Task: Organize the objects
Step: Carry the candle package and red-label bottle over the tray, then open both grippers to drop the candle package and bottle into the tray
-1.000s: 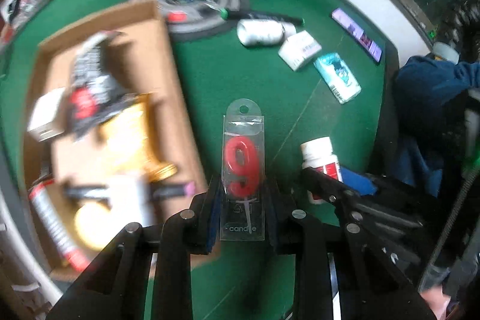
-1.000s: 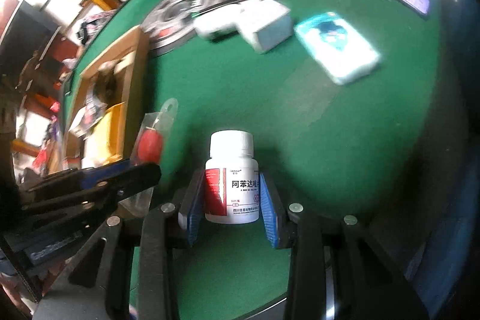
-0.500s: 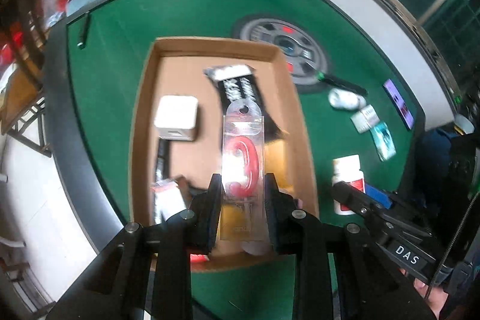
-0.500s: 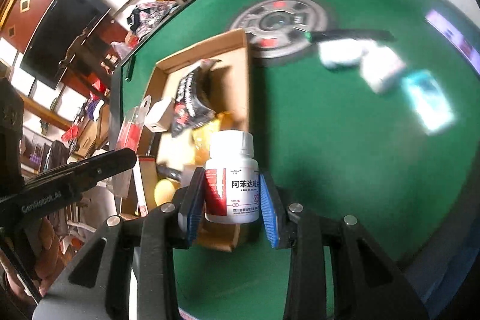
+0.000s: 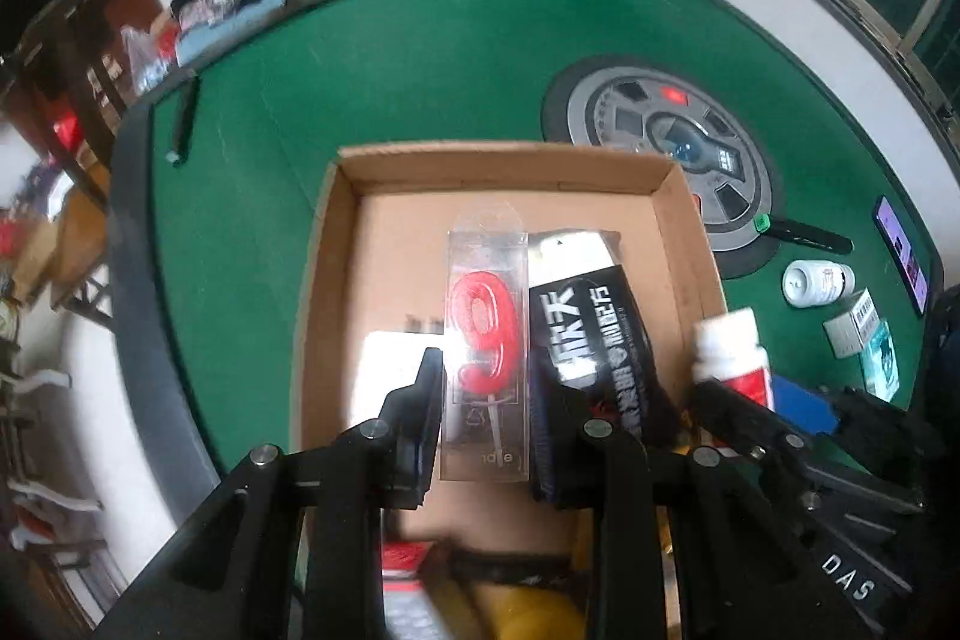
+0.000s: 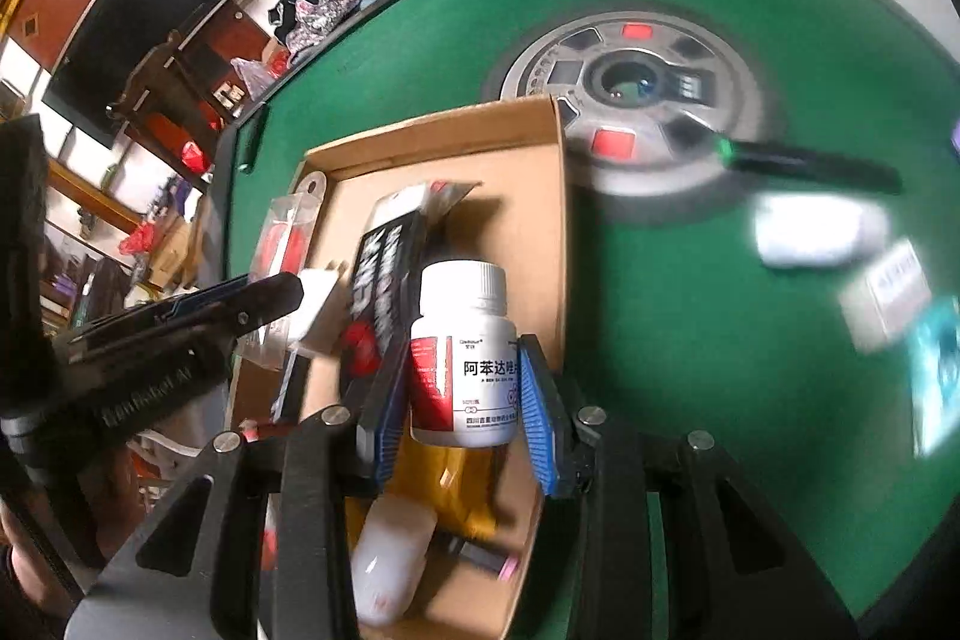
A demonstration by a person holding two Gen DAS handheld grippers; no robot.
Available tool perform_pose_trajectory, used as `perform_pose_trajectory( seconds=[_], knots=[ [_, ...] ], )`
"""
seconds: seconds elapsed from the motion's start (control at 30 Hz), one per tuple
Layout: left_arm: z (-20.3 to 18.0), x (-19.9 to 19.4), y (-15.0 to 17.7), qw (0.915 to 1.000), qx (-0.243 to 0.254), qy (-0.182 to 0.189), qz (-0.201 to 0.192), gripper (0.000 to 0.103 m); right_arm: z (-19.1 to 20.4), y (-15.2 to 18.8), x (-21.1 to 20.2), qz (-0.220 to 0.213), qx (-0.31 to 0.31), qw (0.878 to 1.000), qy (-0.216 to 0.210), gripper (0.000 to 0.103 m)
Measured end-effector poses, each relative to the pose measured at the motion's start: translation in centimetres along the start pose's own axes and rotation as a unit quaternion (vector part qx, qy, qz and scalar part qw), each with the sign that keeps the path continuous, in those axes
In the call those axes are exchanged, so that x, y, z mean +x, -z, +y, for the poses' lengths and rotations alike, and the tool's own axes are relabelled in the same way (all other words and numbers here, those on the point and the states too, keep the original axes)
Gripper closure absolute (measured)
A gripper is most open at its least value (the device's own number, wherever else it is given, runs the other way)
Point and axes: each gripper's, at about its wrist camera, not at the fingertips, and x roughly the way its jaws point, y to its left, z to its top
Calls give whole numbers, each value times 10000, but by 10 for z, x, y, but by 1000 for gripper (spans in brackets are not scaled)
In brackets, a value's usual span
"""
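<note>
The left claw (image 5: 485, 403) grips a clear-packaged red number-nine candle (image 5: 486, 340) by its lower end, holding it above the cardboard box (image 5: 504, 166). The right claw (image 6: 462, 394) clamps a white pill bottle (image 6: 465, 358) upright over the box's right side, apparently so both can be dropped in beside a black packet (image 5: 594, 334). Another bottle (image 5: 819, 283) and small cartons (image 5: 858, 322) lie well apart on the green tabletop (image 5: 420, 58).
</note>
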Motion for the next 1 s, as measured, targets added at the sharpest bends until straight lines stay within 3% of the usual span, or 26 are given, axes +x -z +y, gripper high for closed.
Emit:
perform_pose_trajectory(
  seconds=[0.27,0.67,0.87,0.97,1.0],
  knots=[
    [0,20,-9,9989,-100,-438,-124,80,-9,-17,21,38,40,10000,-9,71],
    [10,37,-23,9983,-298,-455,-188,80,1,-26,49,168,-133,9997,142,71],
    [6,27,-17,9956,-342,-762,-422,78,-3,-26,48,144,-148,9998,-28,70],
    [0,20,-12,9912,-204,-1158,-604,71,-7,-25,43,108,-145,9998,-77,66],
    [-2,18,-11,9891,-172,-1309,-652,63,-8,-23,40,90,-152,9998,-135,66]
  ],
)
